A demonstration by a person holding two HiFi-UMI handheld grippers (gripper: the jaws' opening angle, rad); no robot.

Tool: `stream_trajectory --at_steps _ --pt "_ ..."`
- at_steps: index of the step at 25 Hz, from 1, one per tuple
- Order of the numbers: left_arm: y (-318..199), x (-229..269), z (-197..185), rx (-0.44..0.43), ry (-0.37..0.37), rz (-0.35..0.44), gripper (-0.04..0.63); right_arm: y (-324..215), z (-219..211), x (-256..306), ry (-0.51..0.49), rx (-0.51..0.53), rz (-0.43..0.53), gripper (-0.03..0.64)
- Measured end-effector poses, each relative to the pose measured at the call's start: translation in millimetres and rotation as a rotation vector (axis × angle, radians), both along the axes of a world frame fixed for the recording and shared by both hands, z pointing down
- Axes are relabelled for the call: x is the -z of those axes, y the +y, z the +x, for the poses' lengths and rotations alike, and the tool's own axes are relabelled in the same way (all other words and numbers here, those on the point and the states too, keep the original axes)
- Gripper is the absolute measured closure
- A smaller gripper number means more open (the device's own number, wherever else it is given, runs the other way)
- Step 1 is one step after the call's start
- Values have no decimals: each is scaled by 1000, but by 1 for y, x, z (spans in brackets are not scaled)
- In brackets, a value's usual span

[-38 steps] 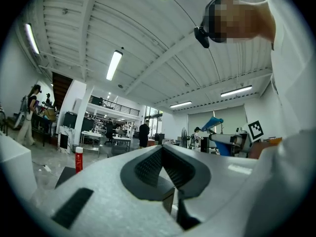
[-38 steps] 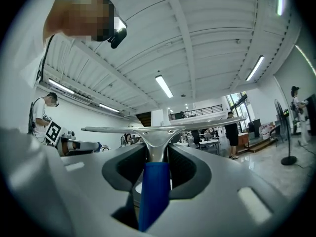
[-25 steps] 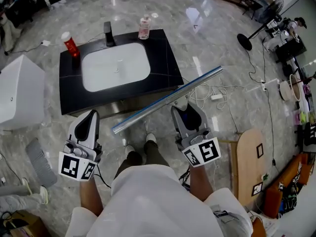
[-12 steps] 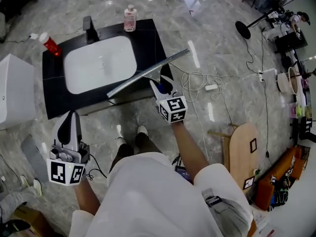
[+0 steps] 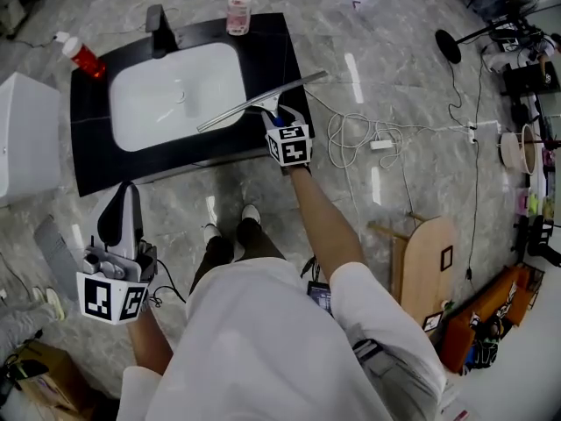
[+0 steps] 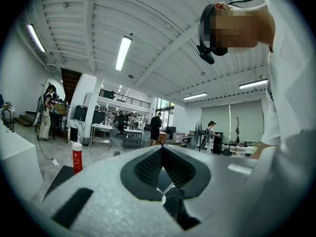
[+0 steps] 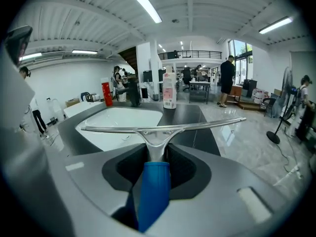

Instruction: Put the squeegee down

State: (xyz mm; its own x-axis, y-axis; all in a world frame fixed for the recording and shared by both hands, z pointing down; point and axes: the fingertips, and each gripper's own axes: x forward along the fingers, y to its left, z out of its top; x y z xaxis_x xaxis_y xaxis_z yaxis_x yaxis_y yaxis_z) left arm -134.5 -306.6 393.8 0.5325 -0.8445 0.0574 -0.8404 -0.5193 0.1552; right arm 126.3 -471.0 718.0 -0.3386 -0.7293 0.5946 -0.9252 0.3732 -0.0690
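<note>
Closed in on the black counter (image 5: 267,55) and its white basin (image 5: 175,95) within the last second, after standing back from it. Brought the squeegee (image 5: 259,103) down from chest height over the floor to the counter's near right part, with the blade across the basin's corner. Cannot tell whether it is touching down yet. Still clamped by the blue handle (image 7: 153,191) in the right hand-held gripper (image 5: 277,123), tilted downward. Swung the left hand-held gripper (image 5: 123,202) out to the side over the floor, well apart from the counter, pinched together on nothing. Left the red bottle (image 5: 81,57), faucet (image 5: 158,26) and pink bottle (image 5: 237,10) along the back edge untouched. Judged nearly done: only resting the blade on the counter and letting go remaining.
</note>
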Motion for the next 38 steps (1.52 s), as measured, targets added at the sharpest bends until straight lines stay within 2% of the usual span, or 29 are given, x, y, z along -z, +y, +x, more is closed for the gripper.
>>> stream_trajectory --at_steps 5,10,15,21,25,27,30,35,38 --pt "-7 -2 11 -16 -1 1 594 -16 0 -25 48 -19 -77 472" --pt "-21 -2 24 -41 11 6 594 -15 1 -35 46 -51 -116 472" --pt "-32 -14 42 -88 8 -18 594 -11 1 -41 30 -61 -112 472" --pt "-38 -40 56 -104 12 -73 594 -11 9 -53 32 -62 -131 471" --pt "-41 -44 64 -114 14 -76 594 -12 7 -53 26 -41 -133 429" --pt "-41 -46 66 -117 12 -79 594 -12 3 -50 16 -37 -123 364" --pt "-40 -45 67 -118 11 -79 594 -13 1 -40 17 -36 -83 337" --pt "-36 -39 69 -122 11 -66 594 -10 5 -22 3 -36 -48 337" --pt "-30 -36 68 -120 10 -63 594 4 0 6 -30 -10 10 337"
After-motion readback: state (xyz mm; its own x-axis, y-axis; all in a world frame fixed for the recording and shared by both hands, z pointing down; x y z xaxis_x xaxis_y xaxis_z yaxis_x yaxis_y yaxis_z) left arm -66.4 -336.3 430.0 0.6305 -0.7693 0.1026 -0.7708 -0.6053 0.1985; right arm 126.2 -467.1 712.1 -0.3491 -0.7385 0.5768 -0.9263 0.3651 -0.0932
